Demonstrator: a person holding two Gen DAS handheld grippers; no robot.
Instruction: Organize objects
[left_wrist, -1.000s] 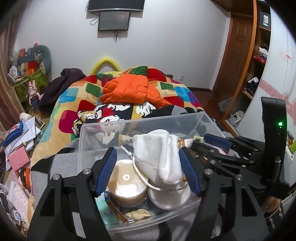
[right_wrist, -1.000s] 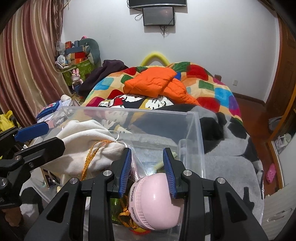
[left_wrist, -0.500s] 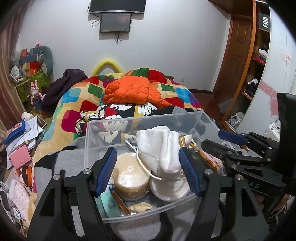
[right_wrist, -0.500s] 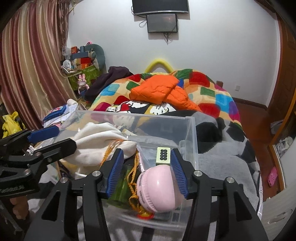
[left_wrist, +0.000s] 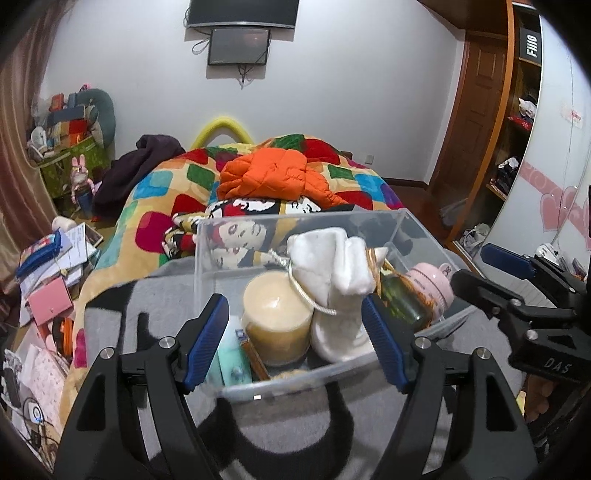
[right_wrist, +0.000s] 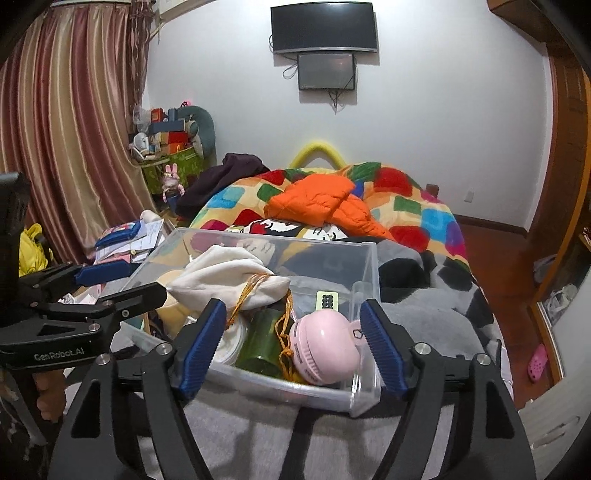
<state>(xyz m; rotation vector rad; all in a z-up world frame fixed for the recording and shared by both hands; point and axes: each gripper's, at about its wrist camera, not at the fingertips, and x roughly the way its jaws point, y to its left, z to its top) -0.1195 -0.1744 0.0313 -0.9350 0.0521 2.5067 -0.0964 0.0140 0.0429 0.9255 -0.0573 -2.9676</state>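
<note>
Pink fan (right_wrist: 325, 347) on side in clear bin (right_wrist: 365, 266), face toward camera; both grippers spread, empty.

Left gripper (left_wrist: 295, 339) and right gripper (right_wrist: 291, 343) both gape wide, empty.

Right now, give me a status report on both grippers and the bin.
Left gripper open, empty. Right gripper open, empty. Clear bin packed, pink fan inside. Nothing blocking.

An orange jacket (right_wrist: 325, 201) is lying on a patchwork quilt (right_wrist: 421, 206). A dark garment (right_wrist: 225, 177) is slumping beside it. Two screens (right_wrist: 325, 48) are hanging on the wall. Striped curtains (right_wrist: 70, 122) are draping left.
</note>
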